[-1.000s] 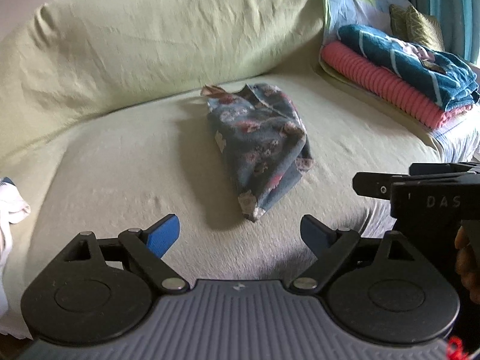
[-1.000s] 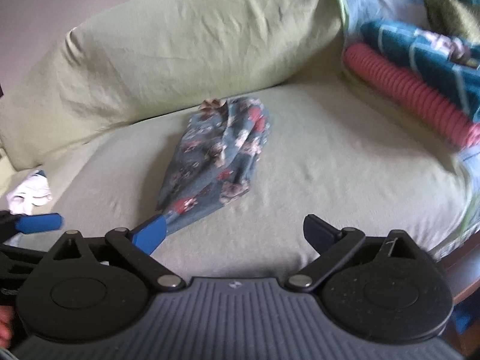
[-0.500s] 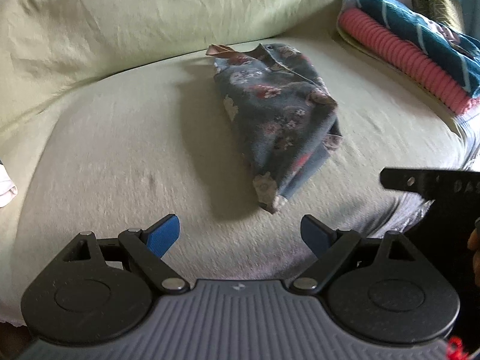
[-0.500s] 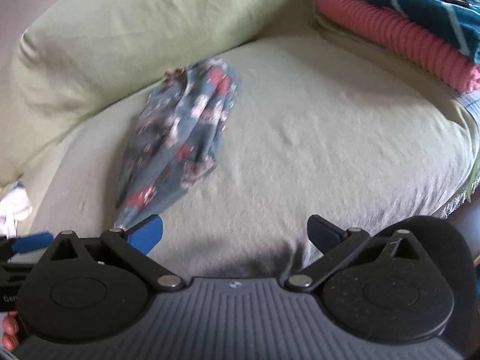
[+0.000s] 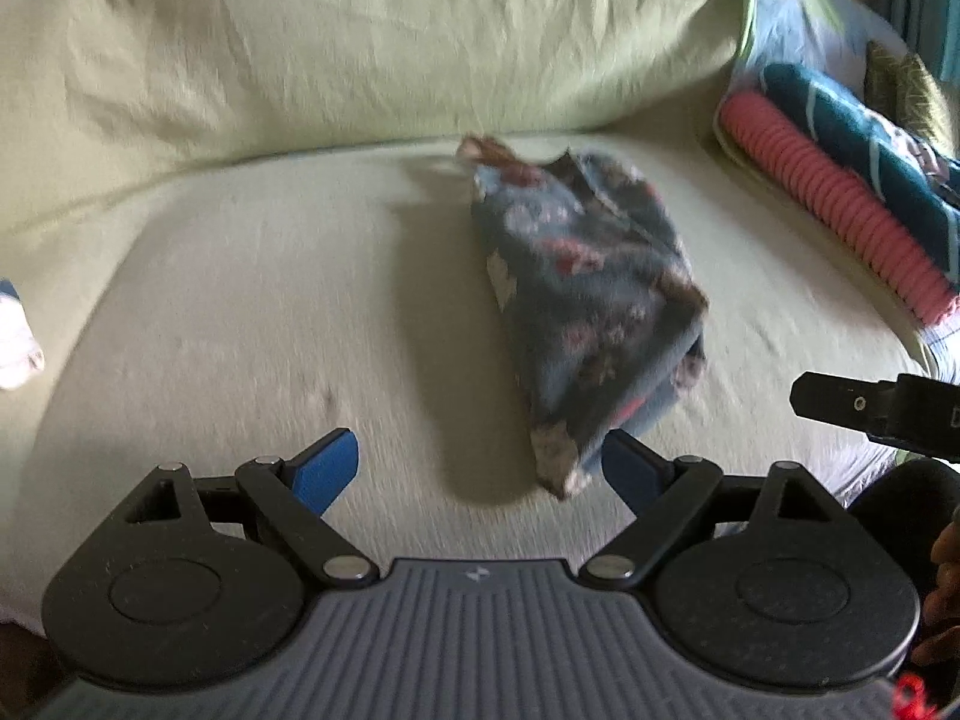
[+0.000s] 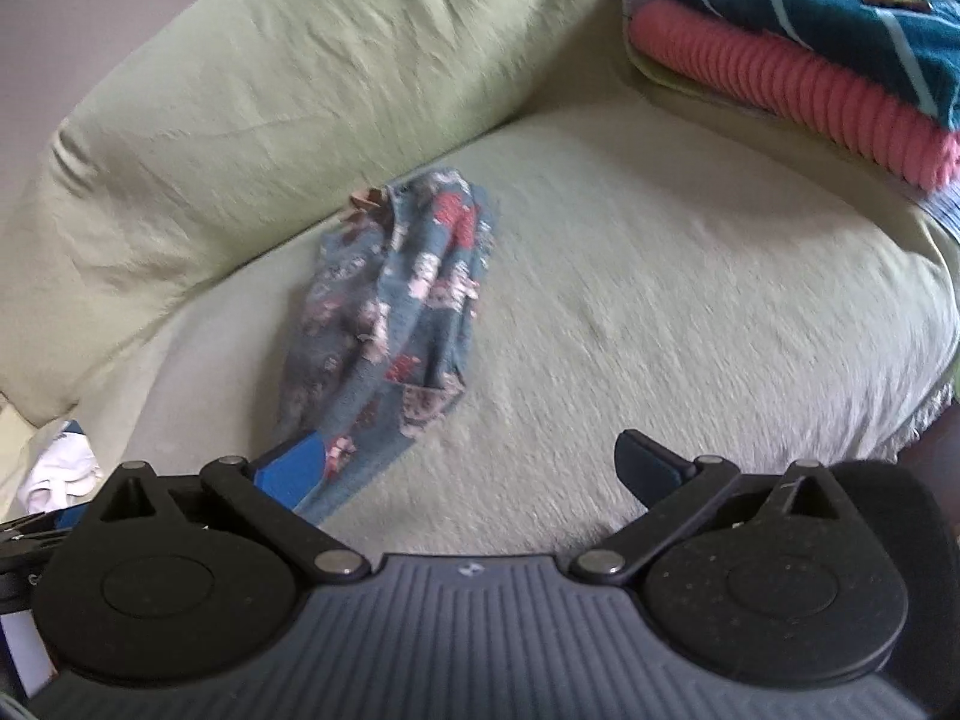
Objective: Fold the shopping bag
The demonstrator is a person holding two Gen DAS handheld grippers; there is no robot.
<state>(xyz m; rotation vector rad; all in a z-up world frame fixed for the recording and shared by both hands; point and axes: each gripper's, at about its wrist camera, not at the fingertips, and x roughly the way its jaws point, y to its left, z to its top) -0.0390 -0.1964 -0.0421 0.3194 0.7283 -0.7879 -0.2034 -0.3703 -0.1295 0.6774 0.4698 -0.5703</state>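
Note:
A blue floral cloth shopping bag (image 5: 588, 306) lies crumpled in a long heap on the pale green sofa seat (image 5: 270, 312), a brown handle at its far end. My left gripper (image 5: 480, 468) is open just short of the bag's near tip, which sits by its right finger. In the right wrist view the same bag (image 6: 390, 324) lies left of centre. My right gripper (image 6: 474, 468) is open, and its left blue pad (image 6: 294, 471) overlaps the bag's near end; I cannot tell whether they touch. Nothing is held.
Folded pink and teal towels (image 5: 852, 204) are stacked on the sofa's right side, the towel stack (image 6: 798, 54) showing at top right in the right wrist view. The green backrest cushion (image 5: 372, 42) rises behind. A white cloth (image 6: 60, 474) lies at the left edge. The seat's front edge drops off at the right.
Both grippers have moved closer to the bag's near end and both views shifted. The bag has not moved and both grippers stay open.

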